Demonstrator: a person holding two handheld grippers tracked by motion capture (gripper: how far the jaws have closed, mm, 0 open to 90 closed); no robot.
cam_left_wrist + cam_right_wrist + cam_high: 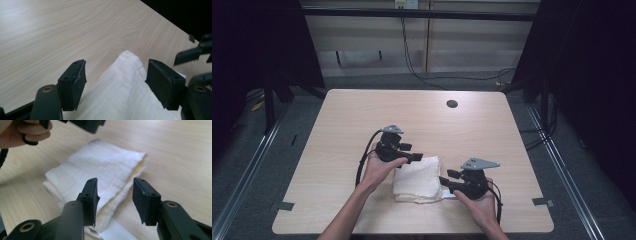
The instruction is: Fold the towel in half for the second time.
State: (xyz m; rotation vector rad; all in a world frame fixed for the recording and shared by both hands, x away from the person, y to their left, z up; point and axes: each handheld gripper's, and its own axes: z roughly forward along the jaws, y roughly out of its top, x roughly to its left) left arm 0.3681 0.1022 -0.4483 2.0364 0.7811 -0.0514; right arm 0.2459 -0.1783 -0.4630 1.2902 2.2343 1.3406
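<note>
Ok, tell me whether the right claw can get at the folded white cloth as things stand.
Probably yes: the right claw hangs open just over the near edge of the folded white cloth, with nothing between them. The left claw is at the opposite side.

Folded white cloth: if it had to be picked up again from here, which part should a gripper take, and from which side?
Probably the stacked open edge of the folded white cloth, the side facing the right gripper. There the layers sit thick and slightly raised off the table, so open jaws coming in low and level from that side could close over the whole stack. The flat top offers no ridge to pinch.
</note>
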